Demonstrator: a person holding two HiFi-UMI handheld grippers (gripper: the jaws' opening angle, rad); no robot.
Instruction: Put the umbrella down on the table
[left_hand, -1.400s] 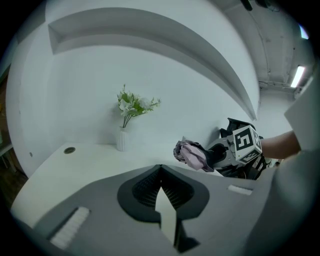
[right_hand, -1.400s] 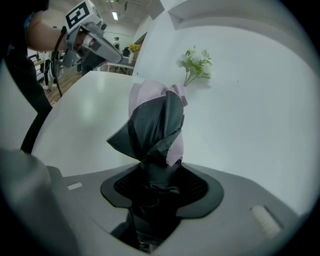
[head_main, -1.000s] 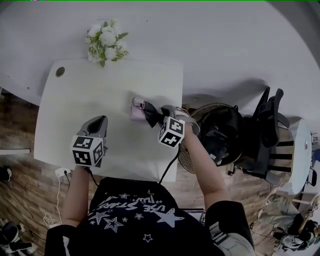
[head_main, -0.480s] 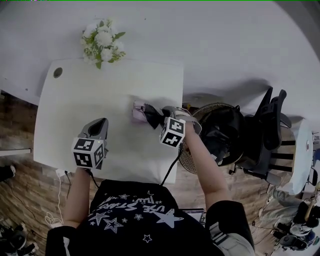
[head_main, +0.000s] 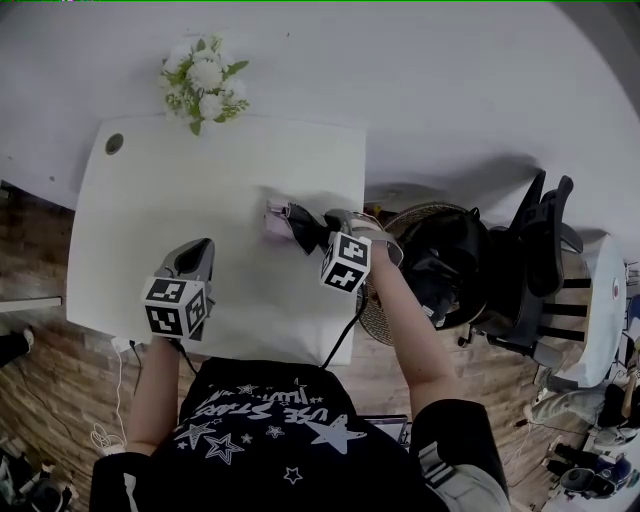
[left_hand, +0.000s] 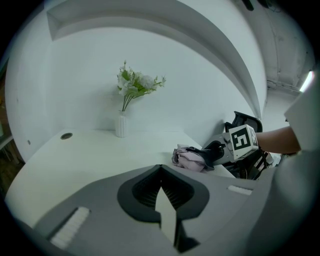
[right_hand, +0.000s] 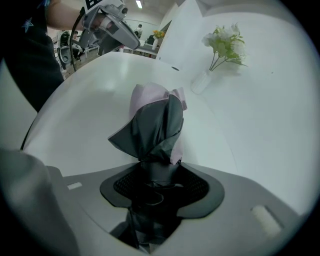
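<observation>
My right claw (right_hand: 152, 186) is clamped on the stem end of the folded umbrella (right_hand: 152, 125), dark and pale pink fabric bunched just ahead of the jaws; my left claw (left_hand: 162, 202) is drawn together on nothing and hovers over the near part of the worktop (head_main: 150, 200), well apart from the umbrella. From the head view the umbrella (head_main: 285, 222) lies low over the worktop, close to its right edge; its far end looks to be touching the surface, though I cannot be sure the whole length is down. The release looks near to me, and that edge is the worry; if I let go with the held end hanging past it, the umbrella could tip or roll off towards the floor. Loose fabric could also catch in the jaws as they part and drag it along; the vase of flowers (head_main: 205, 85) is well clear.
</observation>
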